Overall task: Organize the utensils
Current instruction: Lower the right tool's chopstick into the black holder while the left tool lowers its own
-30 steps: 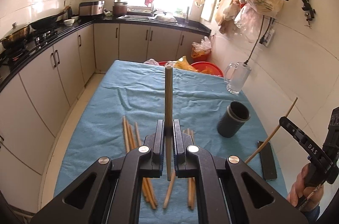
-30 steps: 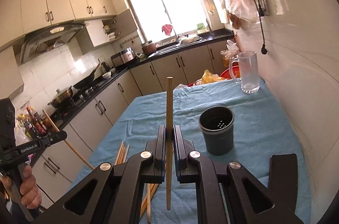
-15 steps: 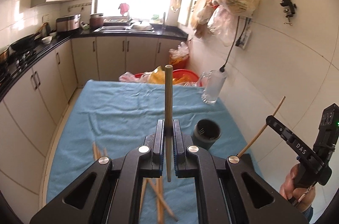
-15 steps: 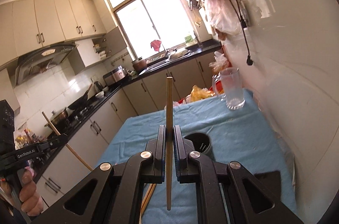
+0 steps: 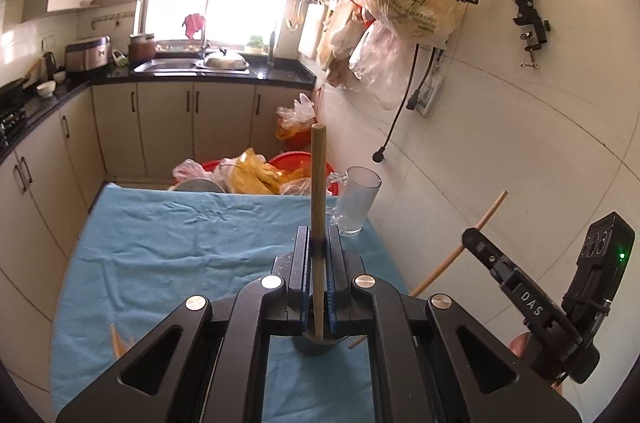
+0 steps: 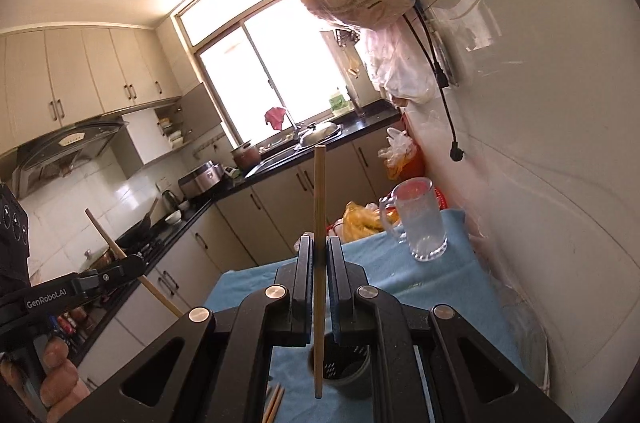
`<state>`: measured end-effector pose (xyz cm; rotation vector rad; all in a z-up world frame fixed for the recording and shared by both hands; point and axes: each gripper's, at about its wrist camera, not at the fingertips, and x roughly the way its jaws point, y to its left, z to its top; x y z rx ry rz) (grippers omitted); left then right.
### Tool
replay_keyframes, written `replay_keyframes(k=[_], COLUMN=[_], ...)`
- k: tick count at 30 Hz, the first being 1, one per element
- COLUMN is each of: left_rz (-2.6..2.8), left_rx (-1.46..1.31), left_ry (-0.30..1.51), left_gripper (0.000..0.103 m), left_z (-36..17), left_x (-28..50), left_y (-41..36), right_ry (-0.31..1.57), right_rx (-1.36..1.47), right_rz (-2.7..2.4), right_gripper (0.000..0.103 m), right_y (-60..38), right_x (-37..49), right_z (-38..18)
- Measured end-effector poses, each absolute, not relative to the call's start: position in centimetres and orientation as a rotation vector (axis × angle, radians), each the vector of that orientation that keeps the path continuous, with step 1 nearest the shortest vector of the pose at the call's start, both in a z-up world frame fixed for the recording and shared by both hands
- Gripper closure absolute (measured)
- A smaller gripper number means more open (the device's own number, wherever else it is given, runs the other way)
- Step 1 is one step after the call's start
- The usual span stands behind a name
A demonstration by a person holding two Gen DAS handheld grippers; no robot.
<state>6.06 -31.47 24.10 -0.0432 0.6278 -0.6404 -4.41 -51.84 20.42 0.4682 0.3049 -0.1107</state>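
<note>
While pale cabinets and a black stone worktop run along the left wall toward a bright window, the bench (image 5: 168, 243) wears a creased blue cloth. Loose chopsticks (image 5: 117, 343) lie near its left edge. Each tool is pressed together on one round wooden chopstick: the left tool (image 5: 319, 251) pinches its chopstick (image 5: 319, 183) above a dark cylindrical holder (image 6: 346, 369), the right tool (image 6: 319, 255) likewise. A ribbed glass mug (image 6: 420, 223) stands toward the far right corner, beside glossy white wall tile.

Each wrist view looks forward along its own gripper fingers, close above the blue-clothed table (image 5: 168, 243). Both share the clear glass mug (image 5: 356, 201) and bright kitchen window (image 6: 276, 63).
</note>
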Motion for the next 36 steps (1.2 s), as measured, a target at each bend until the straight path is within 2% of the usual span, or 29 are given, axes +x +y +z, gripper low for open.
replay_keyframes(k=[14, 23, 25, 28, 32, 36], left_rz=[-0.629, -0.624, -0.636, -0.631, -0.638, -0.636], left_rx=[-0.017, -0.008, -0.010, -0.008, -0.016, -0.028], left_ry=[0.825, 0.867, 0.862, 0.834, 0.804, 0.780], left_gripper=[0.097, 0.096, 0.088, 0.079, 0.074, 0.073], left_z=[15.2, 12.8, 13.0, 13.8, 14.9, 16.0], left_x=[12.4, 13.6, 13.5, 13.0, 12.0, 10.8], left_y=[-36.0, -36.2, -36.0, -35.6, -34.6, -33.2], right_ry=[0.456, 0.584, 0.596, 0.577, 0.526, 0.493], right_rx=[0.495, 0.511, 0.520, 0.518, 0.501, 0.507], right_rz=[-0.117, -0.104, -0.101, -0.104, -0.133, -0.143], right_gripper=[0.096, 0.095, 0.093, 0.084, 0.077, 0.075], right_y=[-54.2, -53.8, -53.9, -53.9, -53.9, -53.3], right_x=[1.9, 4.9, 5.1, 4.6, 3.0, 0.7], right_z=[15.0, 11.0, 10.6, 11.1, 12.5, 13.5])
